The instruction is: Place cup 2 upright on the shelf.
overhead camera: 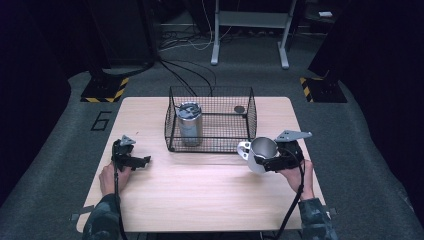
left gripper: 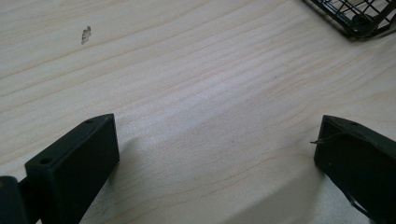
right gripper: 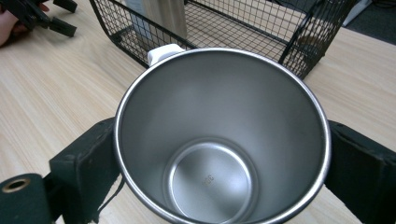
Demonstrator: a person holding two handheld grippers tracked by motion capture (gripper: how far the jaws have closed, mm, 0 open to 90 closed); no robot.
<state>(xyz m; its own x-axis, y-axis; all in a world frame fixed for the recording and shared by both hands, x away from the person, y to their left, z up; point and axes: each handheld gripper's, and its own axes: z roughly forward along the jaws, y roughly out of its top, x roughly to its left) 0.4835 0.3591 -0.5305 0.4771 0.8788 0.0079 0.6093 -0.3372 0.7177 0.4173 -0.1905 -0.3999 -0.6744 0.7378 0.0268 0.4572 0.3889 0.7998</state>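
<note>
Tongs, high view: left gripper [overhead camera: 131, 159] wide apart, low over the pale wood table [overhead camera: 200, 200]; right gripper [overhead camera: 270, 159] clamps a steel mug [overhead camera: 261, 150] with white handle, just before the black wire basket [overhead camera: 210, 119].
Basket contents: lidded steel tumbler [overhead camera: 189, 123], small dark disc [overhead camera: 239, 109].
Left gripper view: bare wood grain between jaws; basket corner [left gripper: 359, 18].
Right gripper view: mug [right gripper: 219, 140] smooth, round, empty; basket [right gripper: 224, 28] behind.
</note>
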